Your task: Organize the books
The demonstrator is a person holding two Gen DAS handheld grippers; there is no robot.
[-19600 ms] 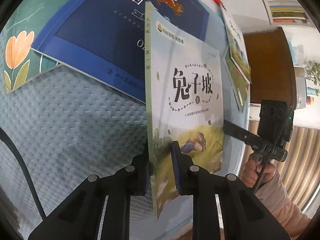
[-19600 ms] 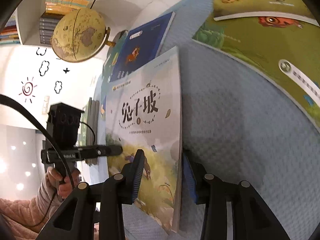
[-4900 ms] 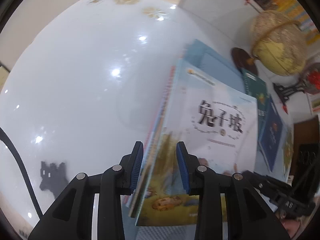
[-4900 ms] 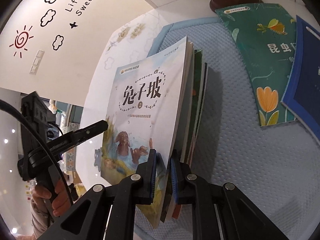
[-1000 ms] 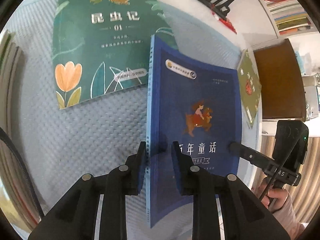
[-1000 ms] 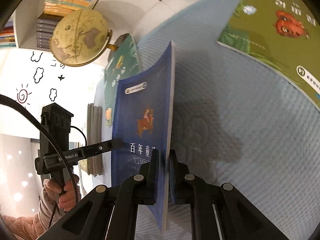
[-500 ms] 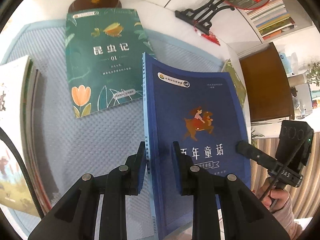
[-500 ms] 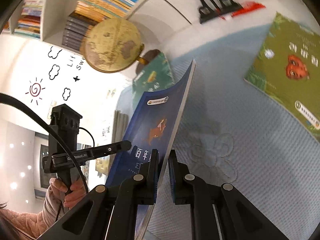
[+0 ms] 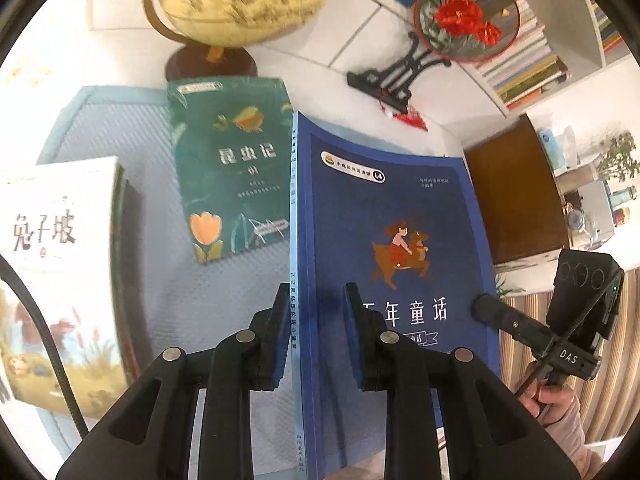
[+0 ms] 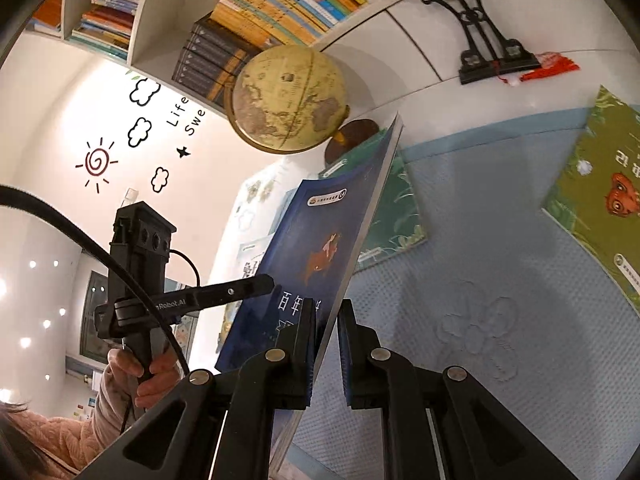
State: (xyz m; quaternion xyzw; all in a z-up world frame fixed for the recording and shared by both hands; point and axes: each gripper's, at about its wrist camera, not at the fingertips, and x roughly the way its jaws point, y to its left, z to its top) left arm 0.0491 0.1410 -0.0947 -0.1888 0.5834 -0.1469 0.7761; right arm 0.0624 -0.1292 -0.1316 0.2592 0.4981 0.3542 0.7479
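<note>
Fingers [image 9: 280, 332] of the left gripper [image 9: 316, 332] straddle the spine edge of the blue book [image 9: 392, 248], one pad on the spine side and one on the cover, clenched on it. The right gripper [image 10: 324, 344] pinches the opposite, open edge of the same book [image 10: 308, 248], its pads closed on the pages. Held between the two, the book stands lifted off the blue mat [image 9: 132, 148], its cover facing the left camera and bowed slightly.

Its cover reads "百年童话" in white under a girl riding a brown animal, with a small oval label and "L4" near the top. The right gripper's handle bears "DAS".

On the mat behind lies the green book [image 9: 232, 168] titled "昆虫记 01", with an orange tulip at its lower corner. To the left sits the stack of books [image 9: 60, 272], topped by "兔子坡". An olive-green book [image 10: 600, 208] lies at the mat's right edge. A globe [image 10: 288, 98] stands on the table behind the mat, beside a red-flower fan on a black stand [image 9: 464, 16]; the wall reads "Life" and "Swe".

Compared with half a second ago, the book is raised higher and both cameras have tilted up, showing more globe and shelves.
</note>
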